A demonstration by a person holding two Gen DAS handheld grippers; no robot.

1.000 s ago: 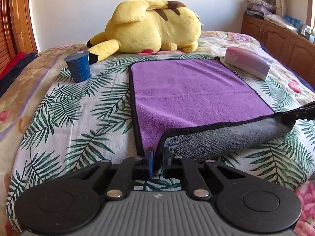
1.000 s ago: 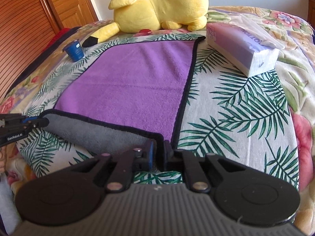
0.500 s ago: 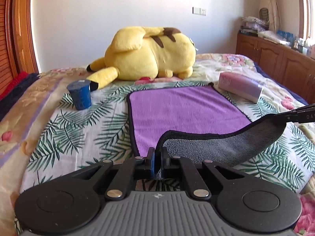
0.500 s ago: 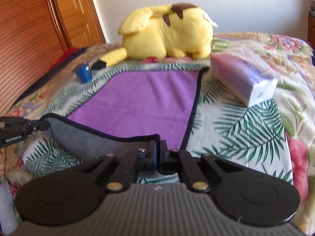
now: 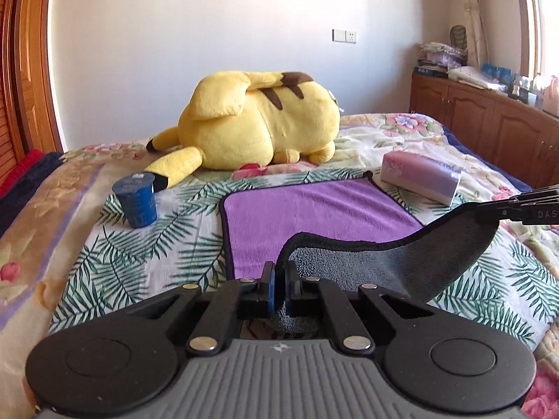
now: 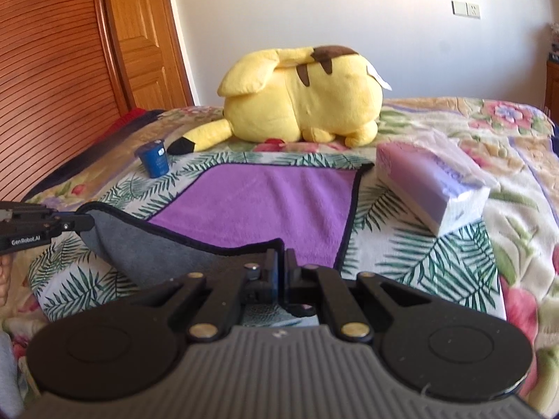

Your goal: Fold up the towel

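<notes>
1. The left claw (image 5: 278, 279) is clamped on the near left corner of the towel (image 5: 314, 209), lifted off the bed (image 5: 146, 265).
2. The right claw (image 6: 280, 269) is clamped on the near right corner, likewise raised.
3. Between the two claws the near edge sags, grey underside showing; the purple far half lies flat ahead of both.
4. Beyond the towel lies a yellow plush toy (image 5: 258, 122); a blue cup (image 5: 136, 199) stands ahead left, a tissue pack (image 6: 429, 188) ahead right.
</notes>
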